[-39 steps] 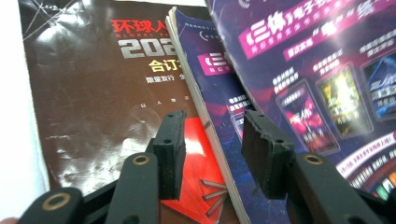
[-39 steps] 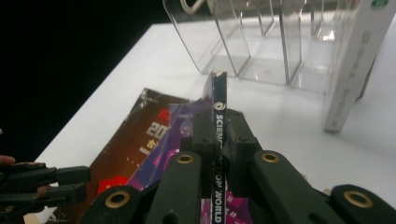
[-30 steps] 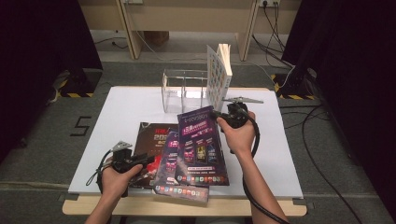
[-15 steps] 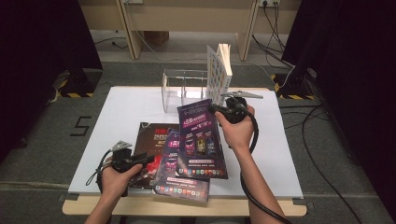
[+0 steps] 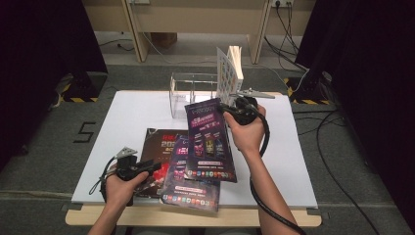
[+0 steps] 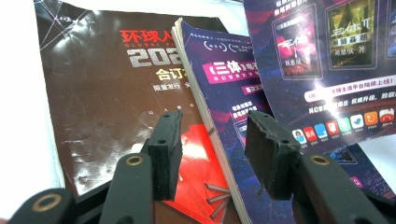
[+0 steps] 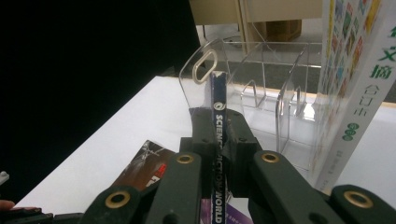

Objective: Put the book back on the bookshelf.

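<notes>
My right gripper [image 7: 219,140] clamps the magazine [image 5: 209,139] by its spine, cover hidden edge-on; high view shows the cover. Left gripper [image 6: 212,140] part-open, empty, above the books [image 6: 116,93].

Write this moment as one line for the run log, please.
right gripper: shut on thin purple magazine, lifted | left gripper: open over dark brown magazine | clear acrylic rack: holds one white book
</notes>
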A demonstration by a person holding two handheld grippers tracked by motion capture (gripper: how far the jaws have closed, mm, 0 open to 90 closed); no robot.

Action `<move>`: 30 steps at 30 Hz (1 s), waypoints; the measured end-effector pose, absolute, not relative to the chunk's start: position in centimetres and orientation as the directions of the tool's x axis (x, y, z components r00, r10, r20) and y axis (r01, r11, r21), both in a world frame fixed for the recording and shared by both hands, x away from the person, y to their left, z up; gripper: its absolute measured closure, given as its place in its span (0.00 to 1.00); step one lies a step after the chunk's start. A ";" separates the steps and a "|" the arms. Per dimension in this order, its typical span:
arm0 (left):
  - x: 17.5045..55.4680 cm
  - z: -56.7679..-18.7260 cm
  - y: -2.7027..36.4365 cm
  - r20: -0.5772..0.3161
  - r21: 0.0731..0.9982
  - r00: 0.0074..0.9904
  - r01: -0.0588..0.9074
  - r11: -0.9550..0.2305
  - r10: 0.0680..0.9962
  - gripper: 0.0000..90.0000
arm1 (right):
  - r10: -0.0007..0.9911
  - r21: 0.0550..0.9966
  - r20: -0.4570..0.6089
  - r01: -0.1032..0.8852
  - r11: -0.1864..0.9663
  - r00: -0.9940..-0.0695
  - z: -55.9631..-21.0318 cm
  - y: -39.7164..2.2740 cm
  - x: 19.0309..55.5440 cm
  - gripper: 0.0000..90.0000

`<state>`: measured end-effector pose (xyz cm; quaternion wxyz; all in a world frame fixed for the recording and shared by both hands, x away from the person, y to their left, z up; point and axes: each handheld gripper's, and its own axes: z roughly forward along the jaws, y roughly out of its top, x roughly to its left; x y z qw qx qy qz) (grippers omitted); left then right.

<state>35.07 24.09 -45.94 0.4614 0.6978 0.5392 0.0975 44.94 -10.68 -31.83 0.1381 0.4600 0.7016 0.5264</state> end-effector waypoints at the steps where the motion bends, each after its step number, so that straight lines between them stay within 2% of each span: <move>1: 35.1 -45.9 24.1 -0.361 0.749 0.400 0.662 0.007 0.842 0.61 | 0.791 0.866 0.291 0.500 0.023 -0.539 -31.8 -10.7 44.9 0.94; 30: 35.0 -45.7 24.3 -0.371 0.752 0.392 0.658 0.025 0.842 0.61 | 0.807 0.902 0.277 0.430 -0.032 -0.522 -29.3 -10.9 45.8 0.94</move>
